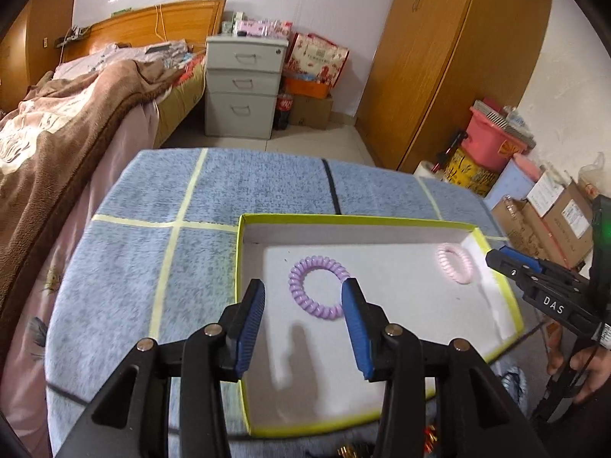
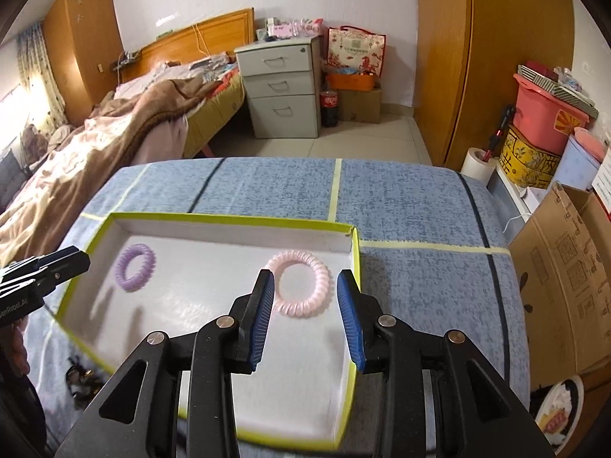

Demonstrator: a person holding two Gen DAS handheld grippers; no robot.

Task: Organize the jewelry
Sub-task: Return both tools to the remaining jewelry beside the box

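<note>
A shallow white box with a yellow-green rim (image 1: 355, 219) (image 2: 229, 217) lies on the blue cloth. A purple coil band (image 1: 319, 286) (image 2: 135, 262) rests flat on its floor at the left. A pink coil band (image 1: 454, 263) (image 2: 301, 284) rests flat near the right wall. My left gripper (image 1: 303, 297) hovers over the purple band, jaws open, pads clear of it. My right gripper (image 2: 305, 290) hovers over the pink band, jaws open and touching nothing. Each gripper also shows at the edge of the other's view, the right (image 1: 508, 259) and the left (image 2: 72, 257).
The blue cloth (image 1: 133, 267) (image 2: 420, 267) carries yellow and black tape lines. A dark jewelry piece (image 2: 82, 379) lies on the cloth at the box's near left corner. Cardboard boxes (image 2: 565, 278) stand to the right, a bed (image 1: 57, 122) to the left.
</note>
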